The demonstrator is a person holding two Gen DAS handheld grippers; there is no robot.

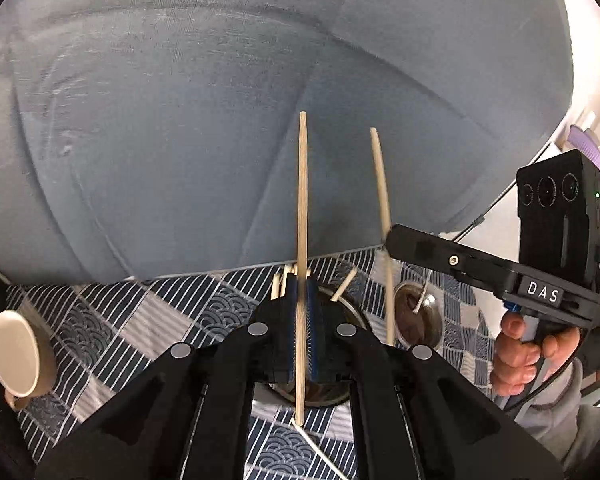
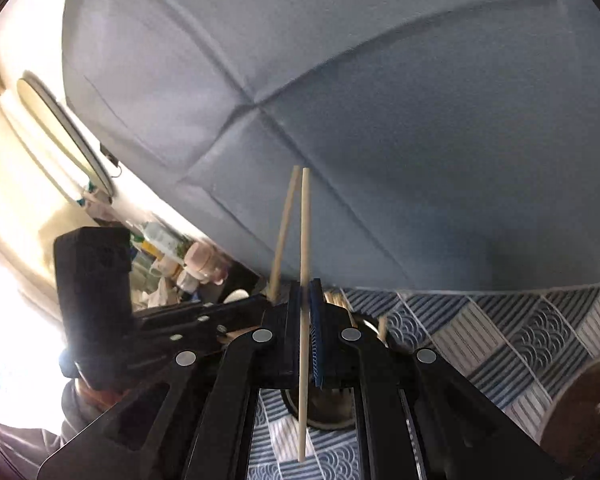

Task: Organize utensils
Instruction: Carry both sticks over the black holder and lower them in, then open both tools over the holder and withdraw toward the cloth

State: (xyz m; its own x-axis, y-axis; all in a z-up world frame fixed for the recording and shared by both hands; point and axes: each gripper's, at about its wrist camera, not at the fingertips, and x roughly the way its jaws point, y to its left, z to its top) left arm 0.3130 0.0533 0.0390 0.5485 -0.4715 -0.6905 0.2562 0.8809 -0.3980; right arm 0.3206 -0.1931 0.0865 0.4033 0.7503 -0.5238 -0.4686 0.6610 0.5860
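You had each gripper, left (image 1: pixel 300 320) and right (image 2: pixel 305 332), clamped on one chopstick (image 1: pixel 302 208) above the metal holder (image 1: pixel 340 392), so next came lowering both in.

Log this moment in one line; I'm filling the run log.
left hand-held gripper: shut on chopstick | right hand-held gripper: shut on second chopstick

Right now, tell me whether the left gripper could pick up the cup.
Probably not yet: the left gripper is shut on a chopstick, so its jaws are occupied. The cup lies tipped on the cloth, apart, unobstructed.
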